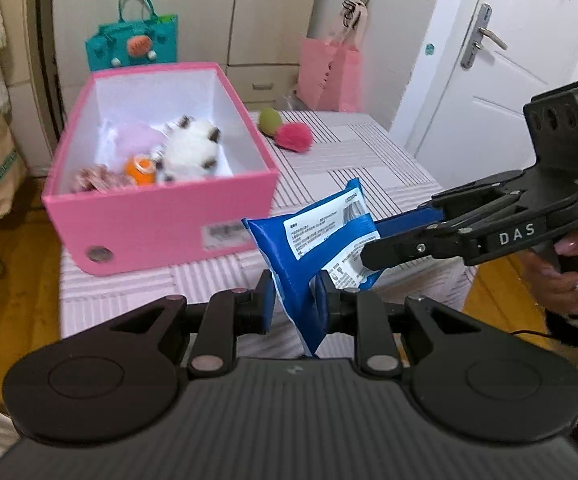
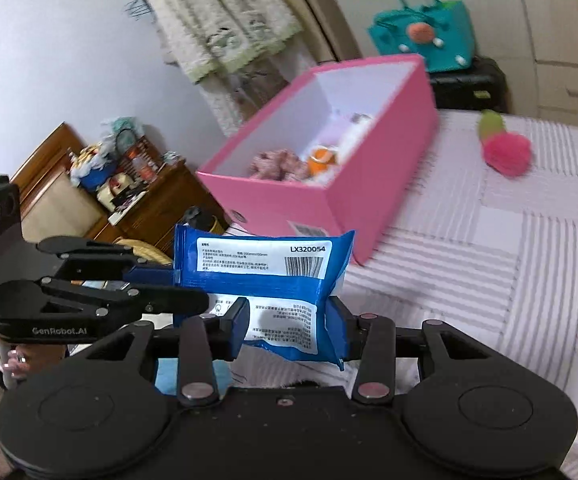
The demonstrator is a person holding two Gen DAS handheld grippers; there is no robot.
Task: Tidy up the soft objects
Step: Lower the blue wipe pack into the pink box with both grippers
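A soft blue packet with white labels (image 1: 313, 248) is held in the air above the striped bed, in front of the pink box (image 1: 161, 240). My left gripper (image 1: 295, 300) is shut on the packet's lower end. My right gripper (image 1: 369, 248) comes in from the right and is shut on its other end; in the right wrist view the right gripper (image 2: 289, 328) pinches the packet (image 2: 265, 276), with the left gripper (image 2: 177, 280) on its left edge. The open pink box (image 2: 369, 192) holds a white plush cat (image 1: 193, 148), an orange toy (image 1: 141, 168) and other soft things.
A green and pink fuzzy toy (image 1: 289, 128) lies on the striped bedspread (image 1: 369, 152) behind the box; it also shows in the right wrist view (image 2: 505, 144). A teal bag (image 1: 133, 40), a pink bag (image 1: 329, 72), wardrobe and door stand behind. A wooden nightstand (image 2: 129, 200) is left.
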